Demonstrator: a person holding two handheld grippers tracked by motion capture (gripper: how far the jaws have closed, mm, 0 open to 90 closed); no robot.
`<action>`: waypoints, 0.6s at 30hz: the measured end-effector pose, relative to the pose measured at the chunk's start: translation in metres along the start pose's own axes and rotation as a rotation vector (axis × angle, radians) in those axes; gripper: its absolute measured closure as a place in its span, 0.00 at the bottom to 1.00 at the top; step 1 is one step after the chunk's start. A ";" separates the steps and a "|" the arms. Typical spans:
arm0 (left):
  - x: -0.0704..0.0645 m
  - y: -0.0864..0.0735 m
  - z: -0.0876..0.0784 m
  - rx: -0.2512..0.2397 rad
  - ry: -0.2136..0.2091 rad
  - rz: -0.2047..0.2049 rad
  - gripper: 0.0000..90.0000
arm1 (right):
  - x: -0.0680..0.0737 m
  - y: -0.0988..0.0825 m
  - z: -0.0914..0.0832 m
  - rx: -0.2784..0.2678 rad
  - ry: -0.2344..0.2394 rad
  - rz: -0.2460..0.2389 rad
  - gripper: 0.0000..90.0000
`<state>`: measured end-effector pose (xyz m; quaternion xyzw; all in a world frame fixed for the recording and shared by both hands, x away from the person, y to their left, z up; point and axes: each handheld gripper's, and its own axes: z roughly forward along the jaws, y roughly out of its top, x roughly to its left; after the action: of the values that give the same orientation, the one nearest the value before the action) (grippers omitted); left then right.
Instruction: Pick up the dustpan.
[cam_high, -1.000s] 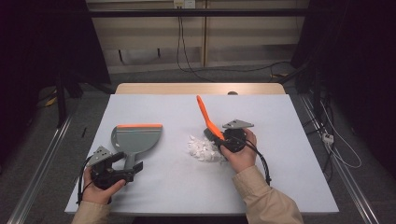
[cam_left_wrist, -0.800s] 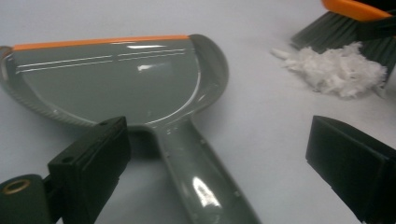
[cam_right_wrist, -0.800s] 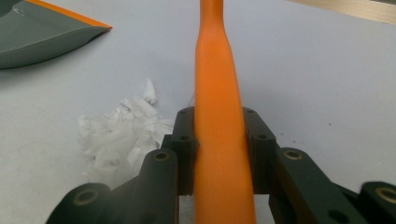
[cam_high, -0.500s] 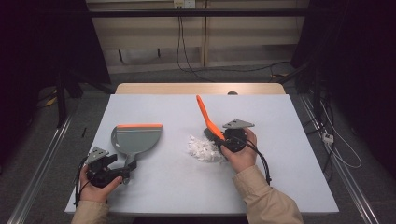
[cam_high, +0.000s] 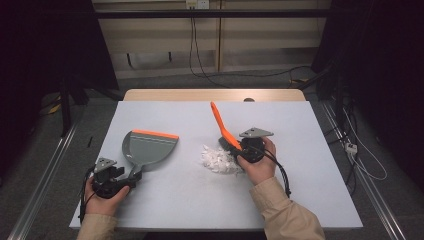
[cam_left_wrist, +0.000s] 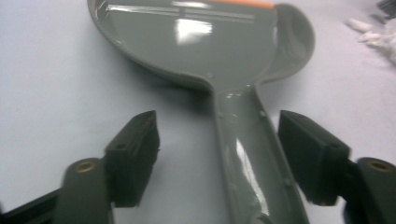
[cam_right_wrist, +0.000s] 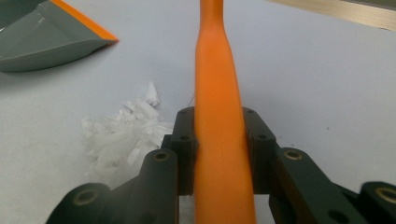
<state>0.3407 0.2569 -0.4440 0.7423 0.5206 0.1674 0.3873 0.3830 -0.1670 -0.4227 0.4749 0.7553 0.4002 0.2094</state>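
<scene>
Working at the left with the left gripper (cam_high: 131, 179), straddling the handle (cam_left_wrist: 243, 154) of the grey dustpan (cam_high: 150, 148) and having just been drawing the jaws together around it. Not pinching yet: in the left gripper view, leaving 1 pad just beside the handle's edge and the other well apart from it, so standing open around the handle rather than gripping it. Coming in low and along the handle, probably for taking the pan without tipping its tray. Leaving the dustpan flat on the table (cam_high: 310, 190), orange lip turned toward the far edge rather than toward the scraps, so likely needing a turn before catching anything. Moving to the middle, finding the small pile of white paper scraps (cam_high: 218, 160) lying near the pan's right side but apart from it. Clamping the right gripper (cam_high: 240, 147) firmly on the orange handle of the brush (cam_high: 222, 127), both pads pressing its sides in the right gripper view. Gripping low on the handle, close to the dark head, seemingly for tight control of short strokes. Keeping the head down at the pile's right edge and the handle tilting up and away, ready for sweeping leftward toward the pan.
</scene>
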 end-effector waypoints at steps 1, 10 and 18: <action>-0.002 0.002 0.003 0.010 -0.007 0.006 0.40 | 0.000 0.000 0.000 -0.001 -0.001 0.001 0.79; -0.011 0.009 0.018 0.066 0.029 0.049 0.67 | 0.000 -0.001 -0.001 0.002 0.003 -0.006 0.79; -0.007 0.013 0.006 0.058 -0.014 0.091 0.69 | 0.000 0.000 -0.001 0.000 0.006 -0.014 0.79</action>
<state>0.3496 0.2458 -0.4372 0.7773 0.4881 0.1645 0.3612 0.3819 -0.1673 -0.4224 0.4685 0.7591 0.4003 0.2100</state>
